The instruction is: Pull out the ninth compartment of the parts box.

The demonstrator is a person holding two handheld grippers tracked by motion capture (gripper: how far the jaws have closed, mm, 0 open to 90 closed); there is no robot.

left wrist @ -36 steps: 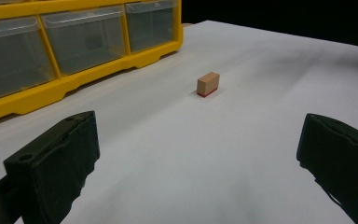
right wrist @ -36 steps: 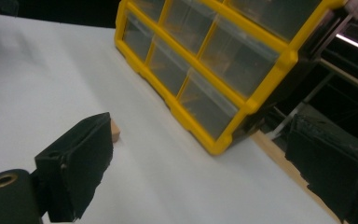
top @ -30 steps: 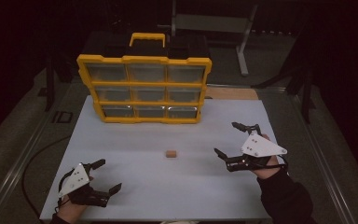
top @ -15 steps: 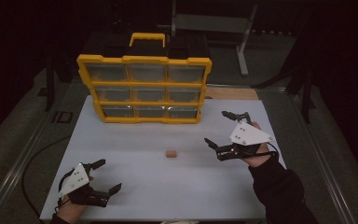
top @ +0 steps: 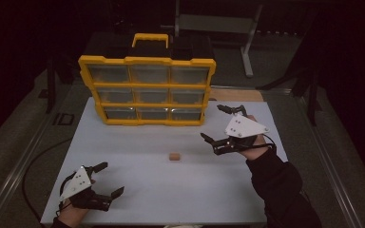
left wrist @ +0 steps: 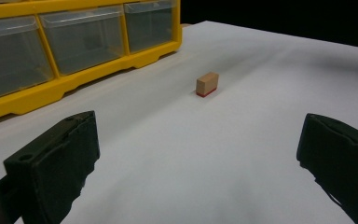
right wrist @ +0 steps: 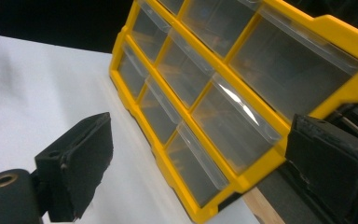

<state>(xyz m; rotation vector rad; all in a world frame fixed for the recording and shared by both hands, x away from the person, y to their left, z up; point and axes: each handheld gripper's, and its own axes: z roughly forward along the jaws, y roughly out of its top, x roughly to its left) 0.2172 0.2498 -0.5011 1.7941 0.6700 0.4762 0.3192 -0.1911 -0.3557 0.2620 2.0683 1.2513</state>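
A small tan wooden block (top: 174,156) with a red base lies near the middle of the white table (top: 138,142); in the left gripper view the block (left wrist: 207,84) stands ahead of the jaws. A yellow drawer organizer (top: 147,90) with clear drawers stands at the table's back, and its drawers (right wrist: 205,93) face the right gripper. My left gripper (top: 105,179) rests open at the front left corner, empty. My right gripper (top: 217,124) is open and empty, held right of the block, close to the organizer's lower right corner.
A bare wooden board (top: 235,96) sticks out from under the table cover behind the right hand. A metal stand (top: 247,42) rises behind the organizer. A cable (top: 33,166) runs along the floor at the left.
The right gripper has moved left and toward the organizer, turning to face its drawers. The left gripper and the block have stayed put.
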